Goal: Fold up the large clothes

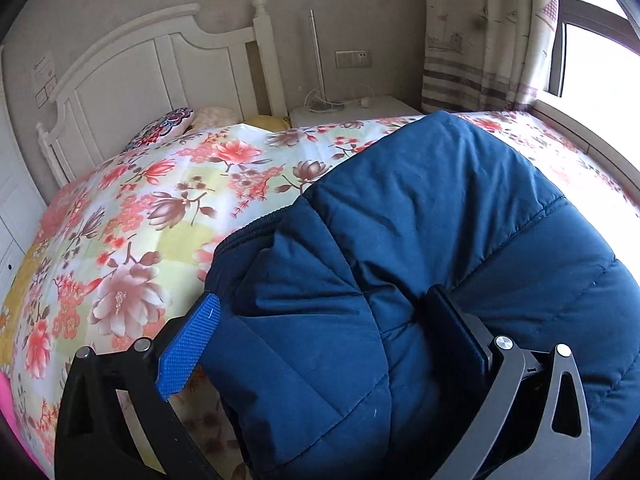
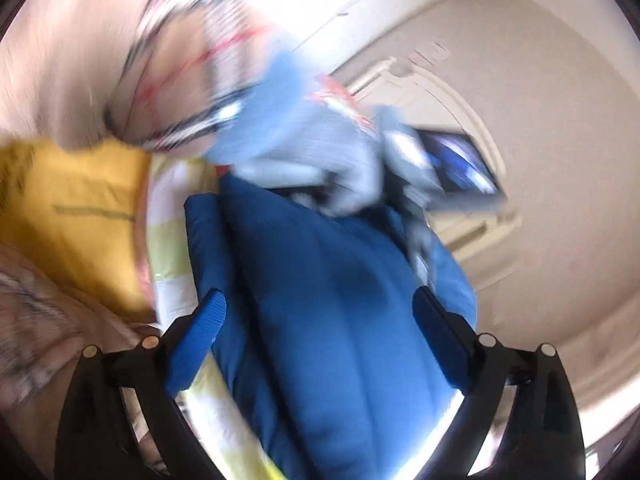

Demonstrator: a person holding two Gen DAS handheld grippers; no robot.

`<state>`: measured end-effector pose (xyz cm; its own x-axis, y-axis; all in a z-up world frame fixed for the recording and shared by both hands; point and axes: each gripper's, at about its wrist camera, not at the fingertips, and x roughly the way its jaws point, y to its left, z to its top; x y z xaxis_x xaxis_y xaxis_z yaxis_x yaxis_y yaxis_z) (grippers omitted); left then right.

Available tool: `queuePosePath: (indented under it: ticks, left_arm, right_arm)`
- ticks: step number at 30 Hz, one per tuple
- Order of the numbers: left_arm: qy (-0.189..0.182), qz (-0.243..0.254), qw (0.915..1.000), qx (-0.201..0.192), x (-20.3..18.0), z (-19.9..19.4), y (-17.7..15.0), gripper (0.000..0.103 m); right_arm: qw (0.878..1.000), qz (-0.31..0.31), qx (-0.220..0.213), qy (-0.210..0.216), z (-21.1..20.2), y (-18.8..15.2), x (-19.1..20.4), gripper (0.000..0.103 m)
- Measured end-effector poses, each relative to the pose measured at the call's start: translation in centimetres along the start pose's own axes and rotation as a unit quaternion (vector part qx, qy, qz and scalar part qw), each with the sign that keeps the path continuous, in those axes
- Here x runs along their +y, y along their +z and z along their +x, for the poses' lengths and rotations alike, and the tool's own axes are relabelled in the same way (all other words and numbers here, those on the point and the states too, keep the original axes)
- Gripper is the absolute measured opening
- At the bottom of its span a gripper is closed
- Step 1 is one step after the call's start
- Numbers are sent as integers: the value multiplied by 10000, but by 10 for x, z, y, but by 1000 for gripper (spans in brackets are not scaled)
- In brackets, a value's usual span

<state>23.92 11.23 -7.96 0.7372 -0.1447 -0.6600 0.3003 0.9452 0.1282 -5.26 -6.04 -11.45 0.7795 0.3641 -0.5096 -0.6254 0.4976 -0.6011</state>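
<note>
Blue puffy jacket [image 1: 440,260] lies on the flowery bed cover [image 1: 140,220], filling the 3 to 6 o'clock part of your left view. Your left gripper [image 1: 320,312] is spread wide with the jacket's fold between its fingers. Your right gripper [image 2: 320,312] is spread wide too, jacket between. Open cover lies toward 10 o'clock.

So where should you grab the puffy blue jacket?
Probably by the rolled, zipped edge of the puffy blue jacket, coming from the flowery bedspread side. That edge bulges clear of the bed, so one of the fingers could slip under.
</note>
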Motion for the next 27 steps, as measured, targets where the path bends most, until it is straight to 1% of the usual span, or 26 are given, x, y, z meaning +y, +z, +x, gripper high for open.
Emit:
queuePosePath:
  ticks: [1, 2, 4, 5, 6, 8, 9, 10, 11, 12, 13, 14, 15, 16, 17, 18, 19, 20, 21, 22, 25, 27]
  left_arm:
    - [140, 31, 9999, -72, -3, -3, -1, 99]
    - [309, 72, 9994, -143, -5, -4, -1, 99]
    - [709, 123, 9970, -285, -11, -10, -1, 99]
    - [889, 104, 9954, -336, -12, -12, -2, 99]
    - [956, 84, 9948, -351, -11, -13, -3, 99]
    - [1046, 6, 9940, -332, -8, -13, -2, 99]
    - [1059, -26, 9938, -323, -7, -12, -2, 99]
    - [1089, -49, 9935, -326, -6, -12, -2, 99]
    - [1114, -65, 9932, -332, -4, -12, -3, 99]
    - [1138, -85, 9929, -338, -4, -12, -3, 99]
    - [1148, -108, 9928, -339, -2, -12, -3, 99]
    - [1149, -131, 9927, -334, -1, -12, -3, 99]
    - [1146, -161, 9928, -326, 0, -12, -4, 99]
    - [1153, -189, 9926, -317, 0, -12, -5, 99]
    - [1197, -271, 9920, -304, 3, -11, -5, 99]
    - [1196, -316, 9920, -253, 5, -9, -5, 99]
    - [1154, -358, 9925, -212, 7, -7, -6, 99]
    - [1063, -429, 9932, -188, 11, -6, -6, 99]
    - [1003, -475, 9937, -171, 12, -4, -7, 99]
    - [990, -487, 9937, -169, 13, -4, -7, 99]
    - [1046, -428, 9935, -114, 12, -3, -6, 99]
    - [1095, -316, 9935, -11, 11, -3, -3, 99]
  right_arm:
    - [9988, 472, -79, 43, -10, -10, -25, 90]
    - [9966, 811, -124, 20, -13, -15, -44, 90]
    - [9859, 1667, -101, -82, -8, -25, -100, 87]
    - [9791, 2032, -44, -79, 5, -26, -126, 86]
    - [9729, 2312, 18, -51, 20, -23, -145, 81]
    - [9588, 2834, 197, 13, 58, -21, -188, 75]
    - [9538, 2992, 258, 30, 77, -18, -202, 68]
    - [9491, 3131, 350, 56, 101, -13, -215, 65]
    - [9467, 3192, 426, 52, 120, -7, -224, 63]
    - [9442, 3253, 511, 70, 138, -4, -231, 58]
    - [9425, 3282, 616, 109, 158, 4, -237, 55]
    - [9424, 3243, 814, 110, 185, 7, -238, 54]
    - [9431, 3131, 1113, 139, 209, 5, -233, 52]
    - [9407, 2992, 1569, 300, 252, 11, -228, 52]
    - [9353, 2939, 1907, 491, 275, 5, -222, 52]
    - [9300, 3035, 1996, 571, 286, 3, -224, 52]
    - [9306, 2978, 2054, 560, 289, 3, -224, 52]
    - [9373, 2720, 2122, 499, 290, 8, -220, 52]
    - [9415, 2561, 2139, 469, 289, 13, -219, 52]
    - [9430, 2494, 2149, 475, 288, 15, -220, 52]
    - [9359, 2681, 2202, 615, 293, 11, -222, 53]
    - [9380, 2597, 2224, 567, 293, 14, -216, 54]
